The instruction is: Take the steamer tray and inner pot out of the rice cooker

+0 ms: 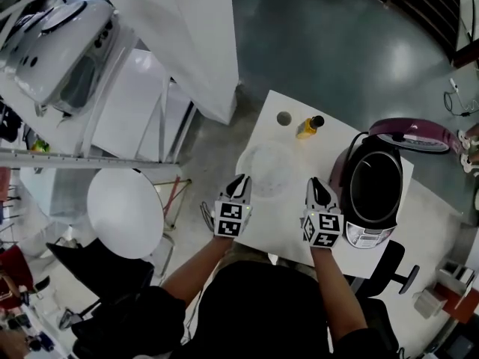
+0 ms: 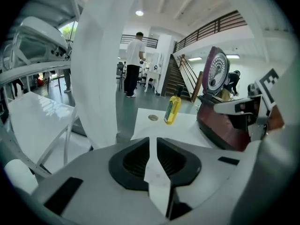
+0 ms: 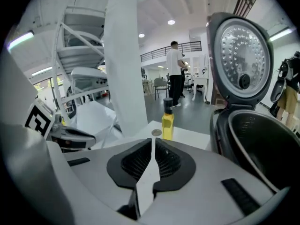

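Steamer tray (image 1: 267,169) lay on the white table (image 1: 288,226) between my left gripper (image 1: 239,180) and right gripper (image 1: 316,183). Both had their jaws drawn together, empty. I saw the inner pot (image 1: 372,189) inside the open rice cooker (image 1: 364,235).

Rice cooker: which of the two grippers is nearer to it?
Right. The right gripper hovers close beside the rice cooker; the left gripper is farther off, across the white table.

Steamer tray (image 1: 268,169) fills table (image 1: 278,232) centre; bottle (image 1: 309,127) behind it; open rice cooker (image 1: 372,193) blocks right; front strip free.
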Demonstrator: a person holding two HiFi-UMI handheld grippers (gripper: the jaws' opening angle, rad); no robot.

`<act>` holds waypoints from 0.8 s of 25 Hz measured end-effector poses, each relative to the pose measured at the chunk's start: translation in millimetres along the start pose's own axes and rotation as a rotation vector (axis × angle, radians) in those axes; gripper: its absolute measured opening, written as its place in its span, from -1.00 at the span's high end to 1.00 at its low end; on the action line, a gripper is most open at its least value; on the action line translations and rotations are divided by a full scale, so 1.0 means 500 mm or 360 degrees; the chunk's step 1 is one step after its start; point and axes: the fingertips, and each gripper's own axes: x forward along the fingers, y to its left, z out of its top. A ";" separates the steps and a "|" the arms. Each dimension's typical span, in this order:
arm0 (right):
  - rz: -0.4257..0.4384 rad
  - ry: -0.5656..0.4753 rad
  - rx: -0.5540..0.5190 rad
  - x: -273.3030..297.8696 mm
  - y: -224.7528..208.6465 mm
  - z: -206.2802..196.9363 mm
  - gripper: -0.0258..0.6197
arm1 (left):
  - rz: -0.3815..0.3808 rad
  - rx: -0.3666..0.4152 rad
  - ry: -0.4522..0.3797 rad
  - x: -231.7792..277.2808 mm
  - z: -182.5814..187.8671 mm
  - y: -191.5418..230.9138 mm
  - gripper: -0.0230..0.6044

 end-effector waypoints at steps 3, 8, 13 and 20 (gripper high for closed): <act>0.0024 -0.0102 -0.0086 -0.056 -0.012 0.037 0.88 | 0.0016 -0.0037 -0.0098 -0.023 0.029 -0.030 0.83; 0.0102 -0.0200 -0.0122 -0.136 -0.035 0.059 0.90 | 0.0094 -0.0106 -0.0191 -0.082 0.038 -0.068 0.88; 0.0148 -0.0274 -0.0030 -0.229 -0.088 0.072 0.92 | 0.0083 -0.0070 -0.0243 -0.135 0.054 -0.165 0.89; 0.0154 -0.0391 -0.0034 -0.334 -0.171 0.112 0.92 | 0.0015 -0.0015 -0.0336 -0.164 0.110 -0.322 0.88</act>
